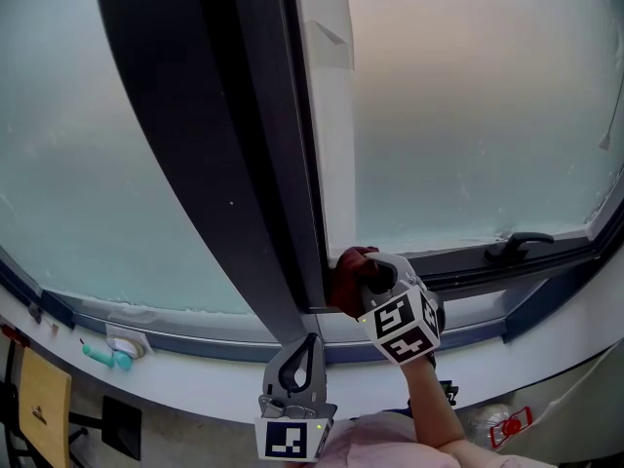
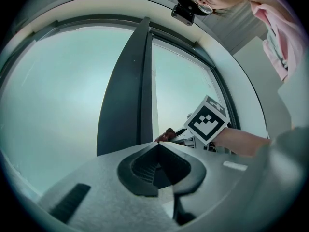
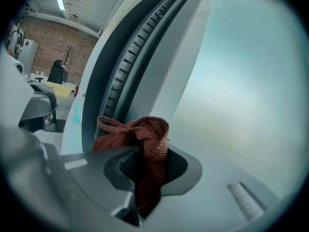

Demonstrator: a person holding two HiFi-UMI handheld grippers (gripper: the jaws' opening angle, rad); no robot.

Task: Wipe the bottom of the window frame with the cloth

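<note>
Left tongs sit low in the middle of the head view, in front of the white sill. Their marker cube is nearest the camera. The two jaws are pressed together tip to tip, and the left gripper view shows the dark pads meeting in a point with nothing caught between them. These tongs point up toward the foot of the dark mullion, which slants across the frosted glass, and they hang apart from it.

Just to the right, the right tongs reach in on a bare forearm to the corner where the mullion meets the bottom of the window frame. Their jaws are clamped on the cloth, a reddish-brown woven rag. In the right gripper view the cloth is bunched and knotted above the jaw tips, and a darker tail runs down between the pads. The bunch lies right at the foot of the mullion, beside the ribbed dark seal. Whether it presses on the frame or only sits against it cannot be told.

Farther right along the same bottom rail, well apart from the cloth, a dark handle lies flat.
</note>
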